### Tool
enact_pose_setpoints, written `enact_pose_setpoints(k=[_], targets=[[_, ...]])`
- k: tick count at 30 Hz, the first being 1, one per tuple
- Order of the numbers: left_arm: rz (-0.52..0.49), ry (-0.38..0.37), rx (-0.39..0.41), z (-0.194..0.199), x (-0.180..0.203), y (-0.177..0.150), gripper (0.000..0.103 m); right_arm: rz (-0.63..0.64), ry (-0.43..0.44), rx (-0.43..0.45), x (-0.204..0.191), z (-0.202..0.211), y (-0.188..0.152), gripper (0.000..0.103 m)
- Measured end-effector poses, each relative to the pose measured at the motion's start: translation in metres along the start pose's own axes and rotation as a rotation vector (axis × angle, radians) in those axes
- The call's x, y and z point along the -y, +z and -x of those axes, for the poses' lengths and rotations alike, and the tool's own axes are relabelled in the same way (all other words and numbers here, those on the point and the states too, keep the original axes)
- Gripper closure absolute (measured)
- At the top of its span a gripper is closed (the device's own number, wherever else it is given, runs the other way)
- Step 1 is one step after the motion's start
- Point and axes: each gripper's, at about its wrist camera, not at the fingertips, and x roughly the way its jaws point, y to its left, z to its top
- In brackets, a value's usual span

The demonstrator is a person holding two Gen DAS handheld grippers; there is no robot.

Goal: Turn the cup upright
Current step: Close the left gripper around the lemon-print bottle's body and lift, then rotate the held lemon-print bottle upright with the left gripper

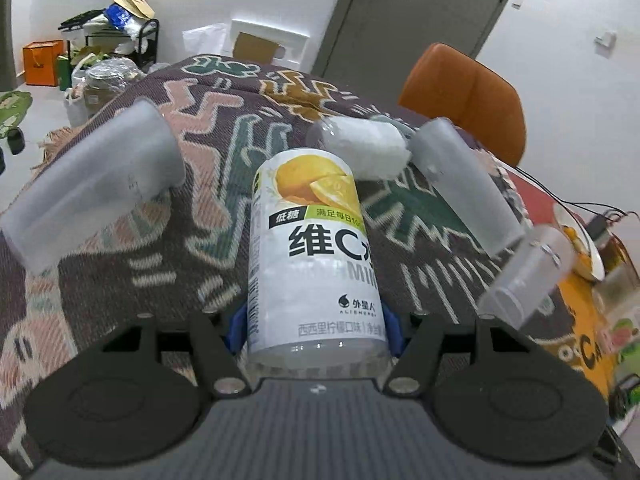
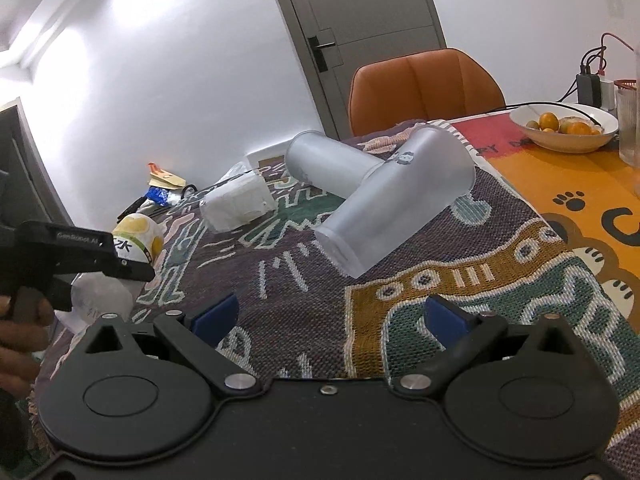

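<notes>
Your left gripper held the bottle over the woven cloth, with one cup lying on its side to its left and another cup lying to its right. Beyond the bottle lay a wrapped bundle. From your right gripper, two cups lay touching ahead; the chair stood behind the table, the fruit bowl far right.

Ahead of the right gripper, bare patterned cloth lies free. At twelve o'clock a frosted cup on its side blocks, a second cup touching behind; white bottle at eleven.
</notes>
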Motion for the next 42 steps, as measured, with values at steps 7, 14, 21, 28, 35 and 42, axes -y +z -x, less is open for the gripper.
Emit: enact_pose_setpoints(k=[7, 14, 21, 28, 35, 42], targets=[[0.013, -0.046, -0.028, 0.008, 0.000, -0.022, 0.040, 0.016, 0.004, -0.004, -0.004, 0.005, -0.002, 0.002], [0.027, -0.080, -0.084, 0.005, 0.003, -0.039, 0.040, 0.040, 0.005, -0.011, -0.013, 0.009, -0.004, 0.002], [0.074, -0.149, -0.132, -0.003, 0.000, -0.043, 0.034, 0.051, 0.005, -0.027, -0.018, 0.007, -0.004, 0.002], [0.082, -0.156, -0.055, 0.013, -0.018, -0.035, 0.021, 0.059, 0.056, -0.057, -0.035, -0.002, 0.001, 0.002], [0.074, -0.117, 0.030, 0.026, -0.046, -0.027, 0.016, 0.033, 0.189, -0.148, -0.062, -0.023, 0.015, 0.002], [0.049, -0.090, 0.108, 0.035, -0.071, -0.024, 0.010, 0.038, 0.241, -0.219, -0.086, -0.044, 0.027, 0.002]])
